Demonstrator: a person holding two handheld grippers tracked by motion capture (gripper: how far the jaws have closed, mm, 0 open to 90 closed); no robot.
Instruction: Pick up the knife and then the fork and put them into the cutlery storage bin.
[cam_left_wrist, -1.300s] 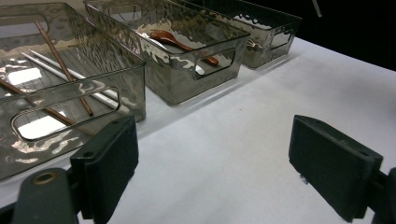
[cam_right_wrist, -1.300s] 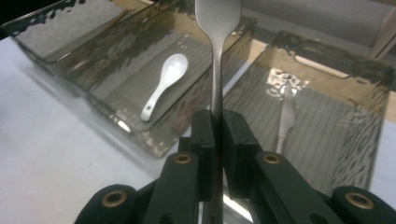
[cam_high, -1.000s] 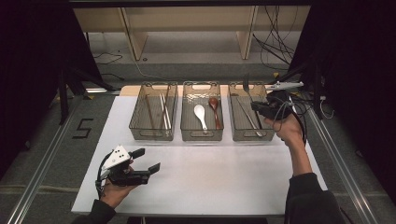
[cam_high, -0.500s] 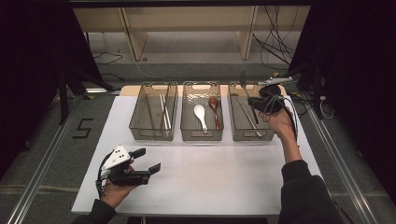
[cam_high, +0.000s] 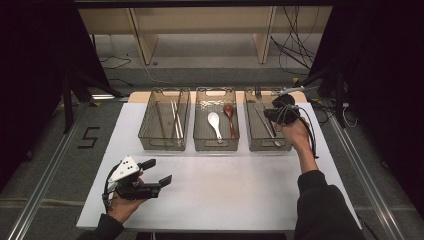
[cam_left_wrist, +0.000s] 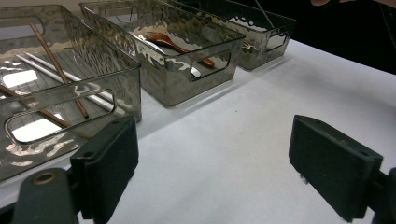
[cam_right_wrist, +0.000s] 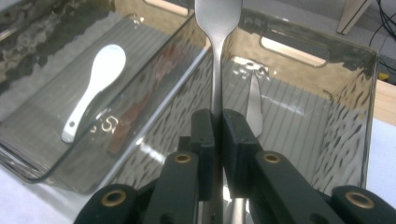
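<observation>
My right gripper hangs over the right clear bin, shut on a silver metal utensil whose flat stem rises from between the pads. Another silver utensil lies on that bin's floor below. The middle bin holds a white spoon and a brown spoon. Chopsticks lie in the left bin. My left gripper rests open near the table's front left, nothing between its jaws.
The three bins stand in a row at the back of the white table top. Cables and shelf legs lie on the floor behind. A person's right sleeve reaches in from the bottom right.
My right gripper has moved left and down with the silver utensil, from beside the right bin to over it. The left gripper has stayed put.
</observation>
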